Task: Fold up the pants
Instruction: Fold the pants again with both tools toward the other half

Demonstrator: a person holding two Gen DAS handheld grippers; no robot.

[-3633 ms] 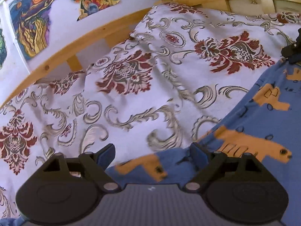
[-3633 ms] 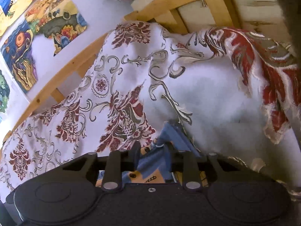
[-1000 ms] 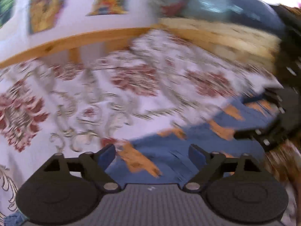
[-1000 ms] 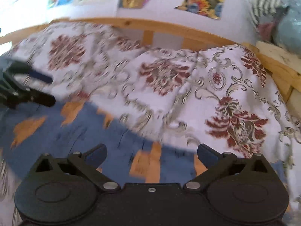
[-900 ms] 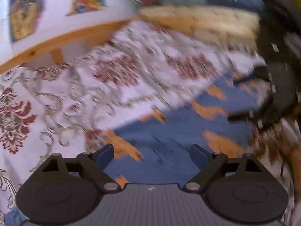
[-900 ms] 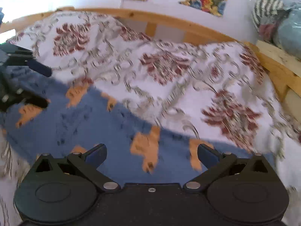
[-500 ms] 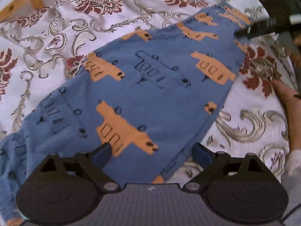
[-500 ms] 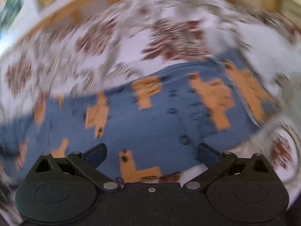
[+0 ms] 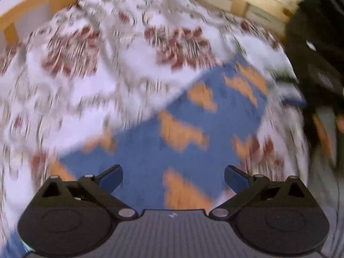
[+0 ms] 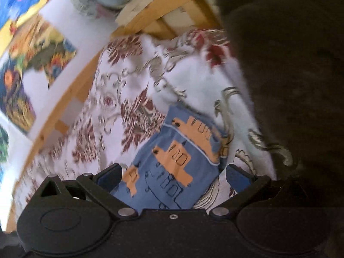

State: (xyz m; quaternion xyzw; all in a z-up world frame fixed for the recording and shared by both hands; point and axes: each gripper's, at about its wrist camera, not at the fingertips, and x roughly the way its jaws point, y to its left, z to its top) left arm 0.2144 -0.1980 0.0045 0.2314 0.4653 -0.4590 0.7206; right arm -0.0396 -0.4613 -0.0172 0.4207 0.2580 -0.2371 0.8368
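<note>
Left hand-held gripper (image 9: 173, 175): jaws spread wide, nothing held, angled down over the pants (image 9: 150, 150); view heavily motion-blurred. Right hand-held gripper (image 10: 173, 176): jaws wide apart, empty, pants (image 10: 174, 161) lying between the fingers but not pinched. Pants are blue with orange print, spread on the bed cover (image 9: 96, 75), running toward 1 o'clock in the left view. Beyond: wooden bed frame (image 10: 71, 99) at 10 o'clock, wall pictures (image 10: 32, 49) behind. Dark shape (image 10: 290, 64) blocks the right view from 1 to 4 o'clock.
</note>
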